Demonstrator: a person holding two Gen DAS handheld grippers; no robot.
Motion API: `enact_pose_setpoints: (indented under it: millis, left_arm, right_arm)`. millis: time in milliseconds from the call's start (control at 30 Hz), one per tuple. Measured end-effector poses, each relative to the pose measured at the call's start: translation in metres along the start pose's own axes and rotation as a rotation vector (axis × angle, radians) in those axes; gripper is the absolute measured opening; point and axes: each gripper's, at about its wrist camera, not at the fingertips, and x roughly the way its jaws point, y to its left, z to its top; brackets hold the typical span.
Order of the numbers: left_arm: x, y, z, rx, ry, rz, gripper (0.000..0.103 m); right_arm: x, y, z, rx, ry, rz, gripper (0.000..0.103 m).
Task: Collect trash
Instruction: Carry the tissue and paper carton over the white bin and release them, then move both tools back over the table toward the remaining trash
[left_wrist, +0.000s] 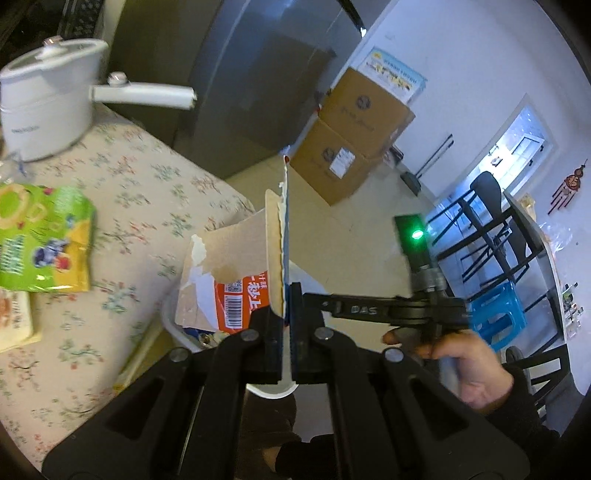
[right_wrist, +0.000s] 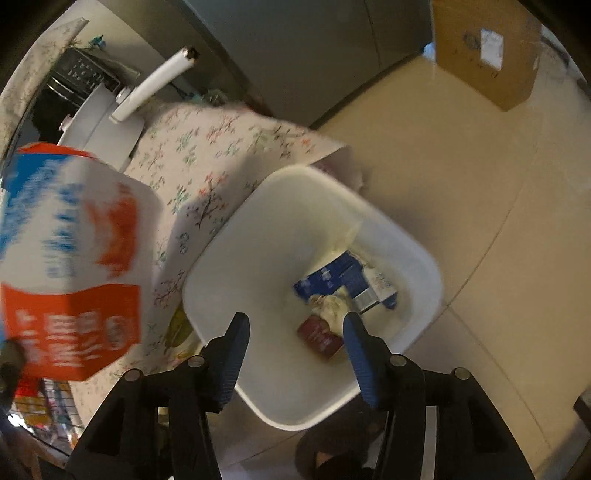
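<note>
My left tongs (left_wrist: 287, 325) are clamped on the thin edge of a torn carton (left_wrist: 236, 273), holding it upright over the table's corner, beside the bin (right_wrist: 424, 269); my right tongs (right_wrist: 295, 354) stand apart and empty above the bin's mouth, trash already lying at its bottom.

Risk, as I judge it: the pinch is on one flap only; the carton could tear or swing loose and land on the cloth (left_wrist: 147, 192) or floor (right_wrist: 480, 206) instead; released too soon, it catches the near rim.

Room: the bin sits tight against the table edge; open floor lies beyond it; boxes (left_wrist: 354, 140) and chairs (left_wrist: 495, 229) stand well apart; the pot (left_wrist: 48, 107) and its handle are clear behind; a green packet (left_wrist: 40, 240) waits on the cloth.
</note>
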Motion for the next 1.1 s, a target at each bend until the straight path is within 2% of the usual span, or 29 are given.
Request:
enact_pose_setpoints:
  millis: [233, 367, 567, 800, 900, 1100]
  left_arm:
    - [0.034, -0.001, -0.009, -0.025, 0.055, -0.038, 0.003]
    - [0.033, -0.009, -0.011, -0.015, 0.048, -0.052, 0.003]
    - [0.027, -0.016, -0.011, 0.011, 0.040, -0.027, 0.003]
    - [0.019, -0.015, -0.012, -0.009, 0.035, -0.060, 0.003]
    - [0.022, -0.016, -0.011, 0.014, 0.035, -0.034, 0.003]
    - [0.039, 0.000, -0.013, -0.003, 0.053, 0.002, 0.003]
  right_arm:
    - [-0.009, -0.011, 0.001, 0.025, -0.021, -0.013, 0.062]
    - [-0.013, -0.017, 0.000, 0.032, -0.033, -0.036, 0.062]
    - [-0.017, -0.025, -0.003, 0.044, -0.041, -0.047, 0.062]
    - [-0.021, -0.028, -0.004, 0.047, -0.051, -0.047, 0.063]
    - [-0.021, -0.027, -0.004, 0.043, -0.052, -0.051, 0.063]
    - [-0.021, -0.026, -0.004, 0.038, -0.055, -0.050, 0.065]
